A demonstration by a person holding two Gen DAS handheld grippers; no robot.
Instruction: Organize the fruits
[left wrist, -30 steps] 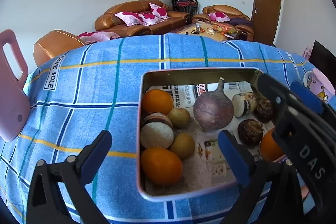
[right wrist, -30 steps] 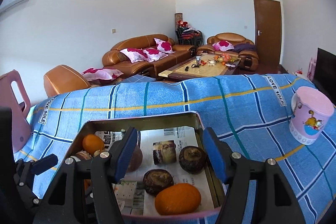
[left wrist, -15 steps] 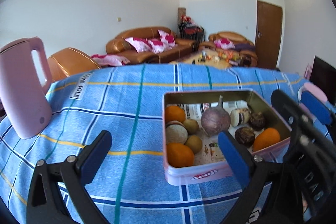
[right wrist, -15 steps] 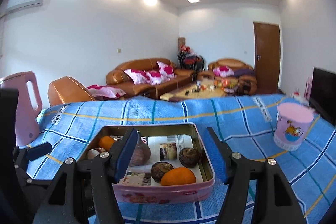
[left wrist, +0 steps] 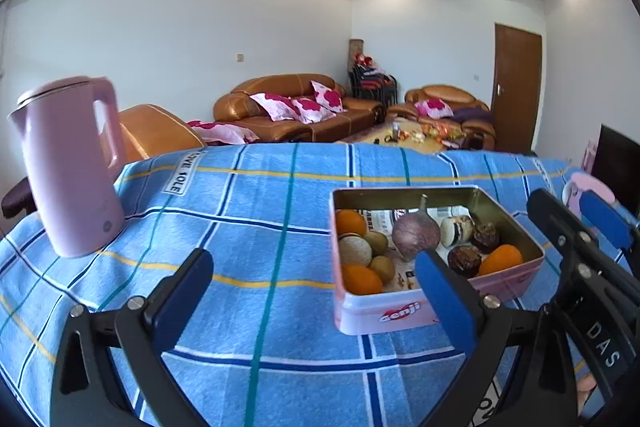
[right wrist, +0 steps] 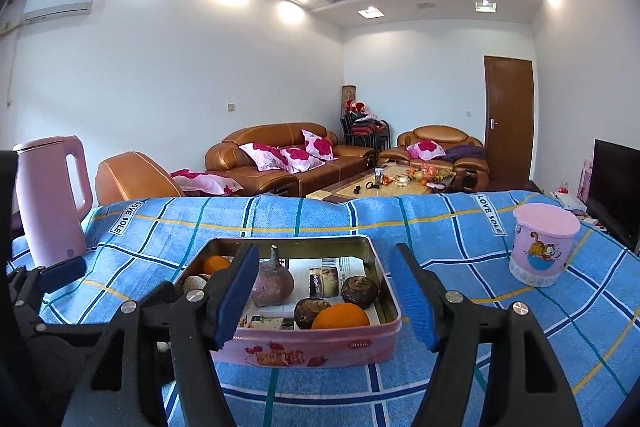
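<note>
On the blue checked tablecloth sits a pink rectangular tin, open top, lined with printed paper. Fruit inside is grouped. Left side of the tin, seen from the left wrist: two oranges with a pale round brown-banded fruit between them, and two green-brown kiwis just beside. Middle: a big purple bulb-shaped root with a stem, upright, leaning a bit. Right side: two dark brown wrinkled round fruits, one cut pale piece with dark streaks, and one more orange against the near wall of the tin.

Left gripper hangs above the cloth just left of the tin, jaws spread wide, nothing between them; its right pad overlaps the tin's near corner in view, contact cannot be told. Right gripper hovers in front of the tin, jaws wide apart, framing the tin, holding nothing. Both are above the table and not touching the fruit.

Further out: a pink electric kettle stands upright at the left end of the table, well apart from the tin. A pink cartoon-print cup stands at the right end. Behind the table are brown leather sofas with pink floral cushions, a cluttered coffee table, a brown door and a dark TV at the right edge.
</note>
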